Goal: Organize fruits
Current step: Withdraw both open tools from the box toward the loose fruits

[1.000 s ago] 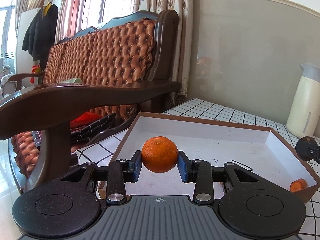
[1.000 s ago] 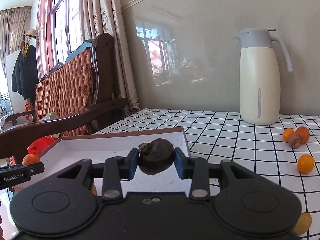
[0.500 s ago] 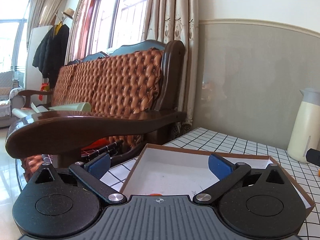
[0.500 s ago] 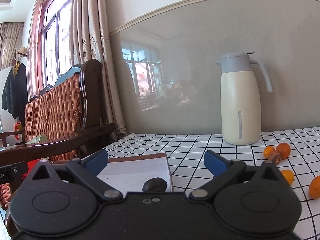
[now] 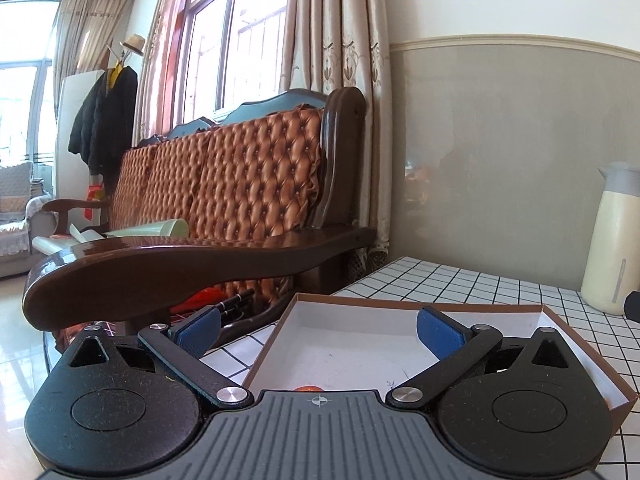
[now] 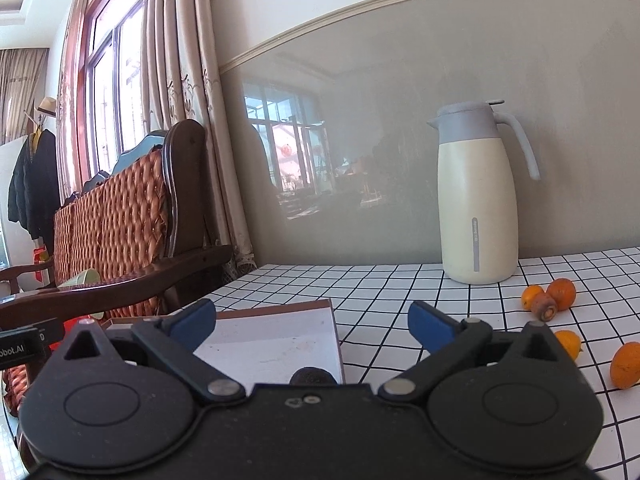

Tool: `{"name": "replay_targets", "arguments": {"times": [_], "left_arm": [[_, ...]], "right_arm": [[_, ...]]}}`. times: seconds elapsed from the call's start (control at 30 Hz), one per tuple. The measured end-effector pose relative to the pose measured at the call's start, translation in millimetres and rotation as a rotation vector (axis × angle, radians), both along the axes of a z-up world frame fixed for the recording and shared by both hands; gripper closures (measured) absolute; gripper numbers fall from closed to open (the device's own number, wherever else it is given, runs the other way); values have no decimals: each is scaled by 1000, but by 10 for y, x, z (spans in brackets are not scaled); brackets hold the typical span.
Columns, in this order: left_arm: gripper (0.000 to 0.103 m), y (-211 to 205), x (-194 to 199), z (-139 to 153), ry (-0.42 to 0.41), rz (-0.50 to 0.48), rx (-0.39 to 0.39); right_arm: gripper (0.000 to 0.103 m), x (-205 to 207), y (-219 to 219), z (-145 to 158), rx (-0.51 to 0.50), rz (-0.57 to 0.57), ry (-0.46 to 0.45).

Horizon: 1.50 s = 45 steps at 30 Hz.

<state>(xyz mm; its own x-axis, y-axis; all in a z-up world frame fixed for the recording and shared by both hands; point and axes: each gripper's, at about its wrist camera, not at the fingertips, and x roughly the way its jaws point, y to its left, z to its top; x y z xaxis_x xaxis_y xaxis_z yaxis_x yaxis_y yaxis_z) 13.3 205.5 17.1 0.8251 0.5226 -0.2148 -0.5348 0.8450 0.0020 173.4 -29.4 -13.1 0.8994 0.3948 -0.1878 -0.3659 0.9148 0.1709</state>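
A shallow white box with a brown rim (image 5: 400, 305) lies on the checked table; it also shows in the right wrist view (image 6: 276, 312). My left gripper (image 5: 318, 326) is open and empty above the box. An orange (image 5: 306, 389) lies in the box, mostly hidden by the gripper body. My right gripper (image 6: 312, 320) is open and empty over the box's right edge. A dark fruit (image 6: 313, 377) lies in the box just below it. Several oranges (image 6: 562, 294) and a brownish fruit (image 6: 544, 306) lie on the table at the right.
A cream thermos jug (image 6: 478, 192) stands at the back near the wall. A wooden sofa with a long armrest (image 5: 192, 260) stands close to the table's left side. The wall (image 6: 400, 120) runs behind the table.
Both grippers opened and let go: the orange and the dark fruit dropped into the box. Both grippers then rose and pulled back, so the fruits now sit low behind the gripper bodies.
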Motion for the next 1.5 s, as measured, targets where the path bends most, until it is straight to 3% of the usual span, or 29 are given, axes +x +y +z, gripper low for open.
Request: {"name": "replay_targets", "arguments": {"times": [0.4, 0.67, 1.17, 1.5], "left_arm": [[0, -199, 77, -55, 66, -65, -16], [0, -464, 77, -26, 55, -132, -3], [0, -1313, 204, 13, 42, -391, 35], [0, -1757, 308, -11, 54, -518, 20]], "right_arm": [[6, -85, -225, 44, 22, -23, 8], [6, -139, -410, 68, 24, -39, 30], [6, -287, -1033, 89, 0, -135, 51], [6, -364, -1515, 106, 51, -229, 66]]}}
